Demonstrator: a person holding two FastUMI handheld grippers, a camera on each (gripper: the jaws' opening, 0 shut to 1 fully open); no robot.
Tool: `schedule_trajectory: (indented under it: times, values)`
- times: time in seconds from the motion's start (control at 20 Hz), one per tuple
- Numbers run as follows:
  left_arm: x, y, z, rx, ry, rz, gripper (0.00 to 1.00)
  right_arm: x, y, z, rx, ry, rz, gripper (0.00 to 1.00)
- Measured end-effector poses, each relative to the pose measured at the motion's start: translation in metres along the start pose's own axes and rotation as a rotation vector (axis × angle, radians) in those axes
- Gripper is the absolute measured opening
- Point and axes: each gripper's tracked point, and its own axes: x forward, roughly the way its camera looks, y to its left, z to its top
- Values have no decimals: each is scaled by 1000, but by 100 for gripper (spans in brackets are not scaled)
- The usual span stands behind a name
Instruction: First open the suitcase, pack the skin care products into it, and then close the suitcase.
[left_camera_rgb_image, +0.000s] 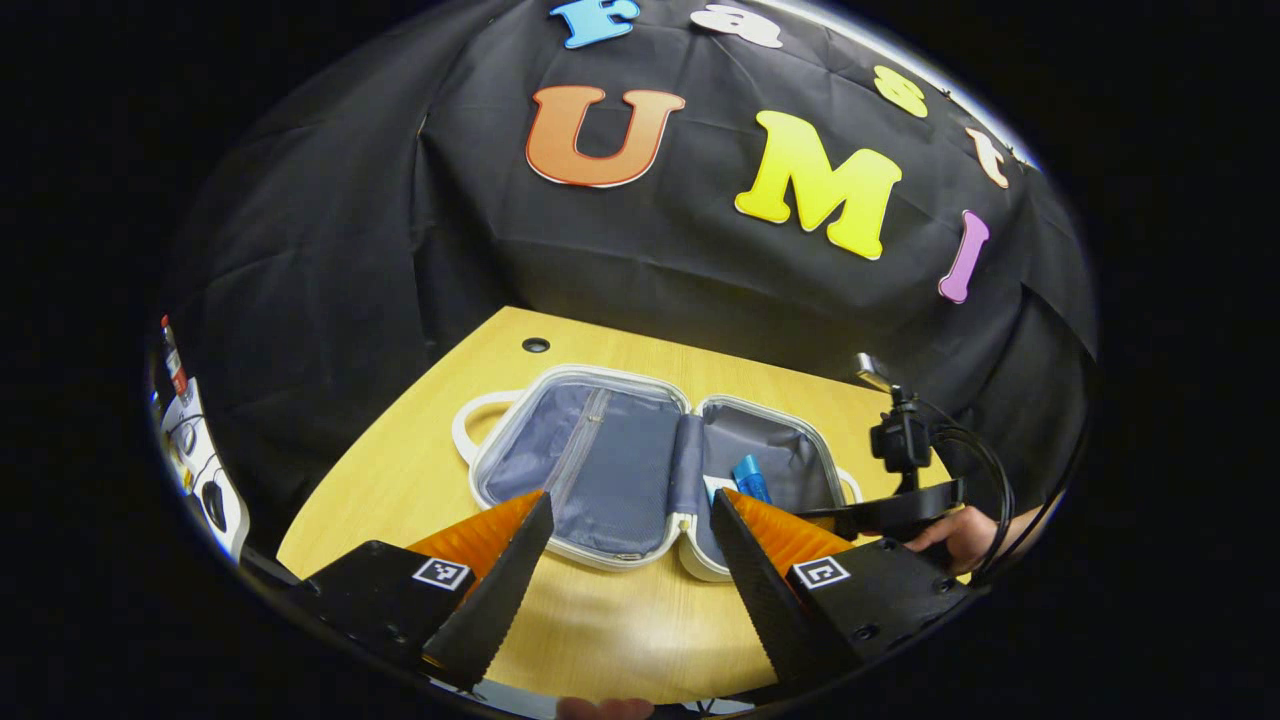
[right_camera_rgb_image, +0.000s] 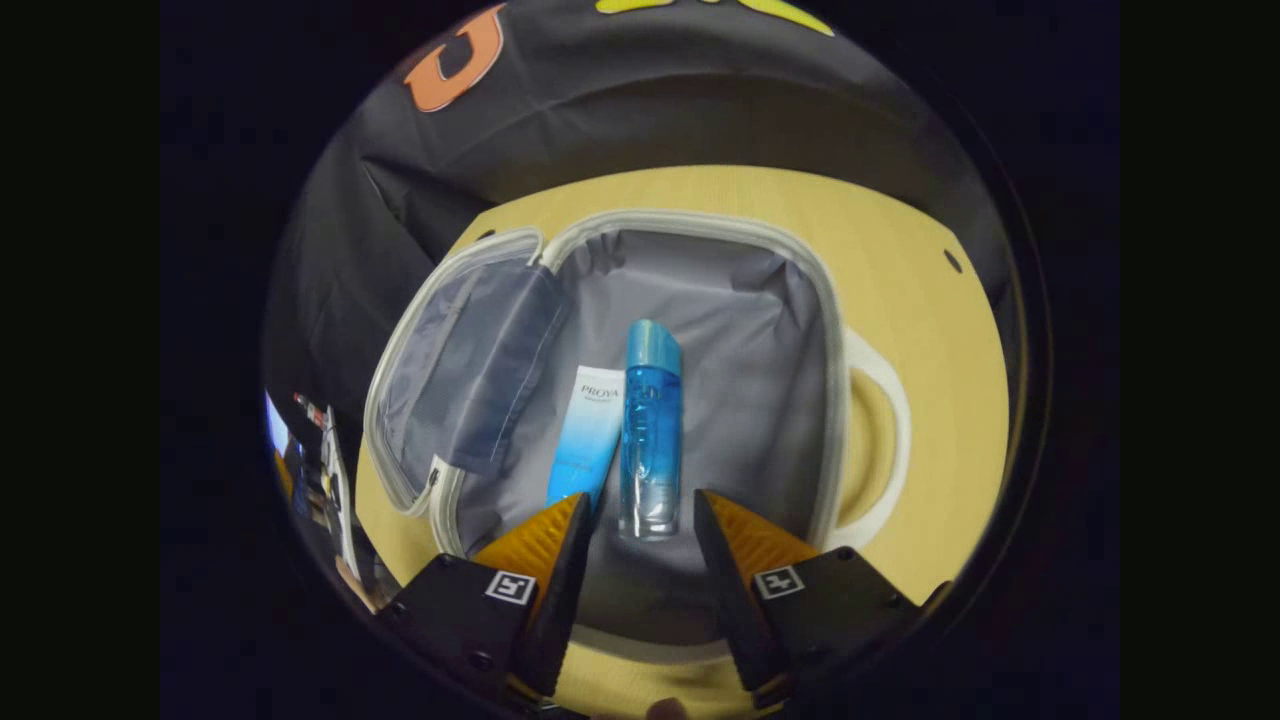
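Note:
The small suitcase (left_camera_rgb_image: 600, 371) lies open and flat on the wooden table, grey lining up, white rim all round. In the right gripper view its rim (right_camera_rgb_image: 700, 222) frames the right half, where a blue bottle (right_camera_rgb_image: 650, 430) and a white-and-blue tube (right_camera_rgb_image: 590, 430) lie side by side. The bottle's top (left_camera_rgb_image: 750, 478) peeks out in the left gripper view. My right gripper (right_camera_rgb_image: 640, 500) hovers open just above the bottle's base, fingers apart from it. My left gripper (left_camera_rgb_image: 630, 500) is open over the near edge of the case. The right gripper (left_camera_rgb_image: 900, 505) is held by a hand at the case's right end.
The left half has a zipped mesh pocket (right_camera_rgb_image: 470, 370). A white handle (right_camera_rgb_image: 880, 430) juts from the right half, another handle (left_camera_rgb_image: 470, 420) from the left. A cable hole (left_camera_rgb_image: 535, 345) sits in the table's far corner. Clutter on a white board (left_camera_rgb_image: 195, 450) stands beyond the table's left edge.

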Motion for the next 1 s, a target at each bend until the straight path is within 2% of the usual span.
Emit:
schedule_trajectory:
  times: [0.05, 0.1, 0.2, 0.25, 0.3, 0.35, 0.45, 0.5, 0.55, 0.6, 0.65, 0.8, 0.9, 1.0]
  values:
    - [2, 4, 7, -22, -31, -31, 100, -12, 0, 5, -31, -33, 4, 65]
    - [2, 14, 14, -54, -54, -53, 100, -25, 0, 10, -63, -67, 10, 66]
    - [8, 54, 20, -120, -71, -39, 100, -52, 1, 24, -145, -145, 32, 67]
    - [14, 74, 19, -155, -70, -37, 99, -68, 7, 30, -178, -186, 61, 74]
    - [19, 93, 18, -197, -66, -55, 98, -82, 9, 34, -210, -222, 75, 71]
    - [32, 106, 19, -247, -60, -84, 98, -93, 8, 35, -239, -247, 84, 75]
    - [59, 124, 21, -358, -51, -152, 98, -112, 8, 34, -266, -265, 96, 75]
    - [73, 138, 17, -403, -31, -156, 98, -118, 6, 34, -285, -267, 87, 70]
    - [91, 151, 8, -436, -9, -152, 98, -124, 0, 33, -304, -272, 69, 75]
    - [103, 162, 1, -461, 13, -151, 98, -129, -6, 34, -310, -275, 52, 70]
    - [116, 169, -5, -489, 30, -164, 98, -132, -9, 35, -299, -275, 44, 75]
    - [147, 180, -9, -593, 56, -227, 97, -134, -22, 38, -260, -280, 1, 75]
    - [167, 190, -19, -645, 91, -218, 96, -135, -24, 35, -239, -288, -13, 75]
    - [184, 196, -27, -721, 150, -200, 92, -135, -20, 28, -231, -280, 7, 75]
